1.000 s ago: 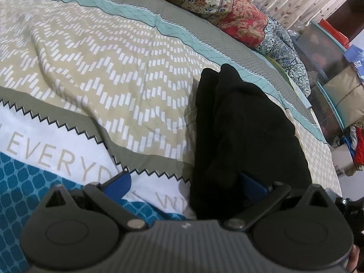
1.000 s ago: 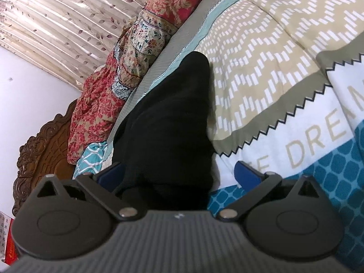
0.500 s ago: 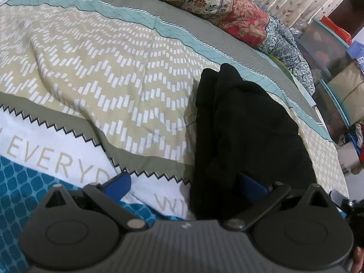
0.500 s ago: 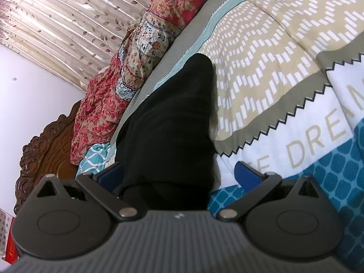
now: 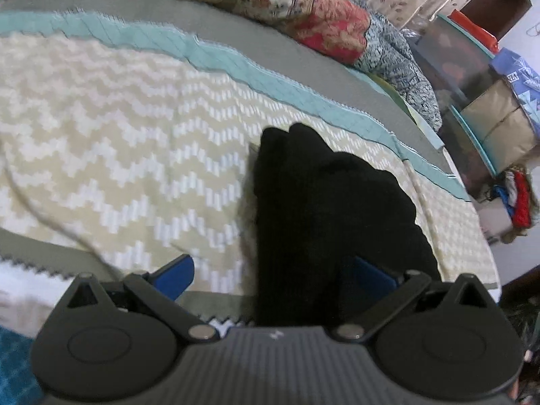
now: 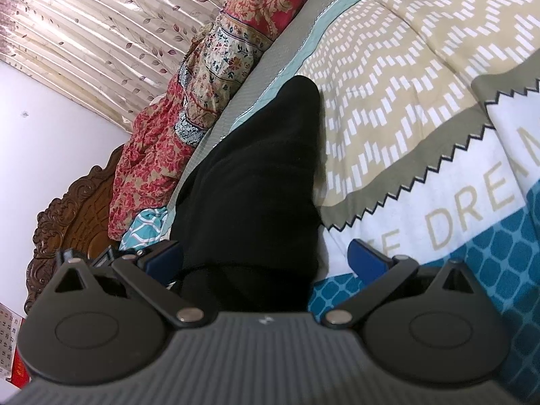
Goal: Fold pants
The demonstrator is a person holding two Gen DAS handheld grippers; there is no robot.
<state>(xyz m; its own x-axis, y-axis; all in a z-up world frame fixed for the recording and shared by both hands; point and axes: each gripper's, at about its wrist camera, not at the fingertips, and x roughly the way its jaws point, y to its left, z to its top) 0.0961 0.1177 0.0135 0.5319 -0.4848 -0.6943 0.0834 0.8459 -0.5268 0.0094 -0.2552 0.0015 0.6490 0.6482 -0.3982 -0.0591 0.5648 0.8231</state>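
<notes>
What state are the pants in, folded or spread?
Folded: the black pants lie as one narrow, bunched strip on the bedspread, no separate legs showing.

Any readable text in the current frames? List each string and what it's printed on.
"DREA", cut off by the frame edge: large beige letters on the white band of the bedspread, right wrist view.
A partial letter or two before it, beside the black pants: incomplete, not readable.
Wall calendar at the lower left of the right wrist view: digits too small to read.
Blue bag in the left wrist view: print blurred, unreadable.
</notes>
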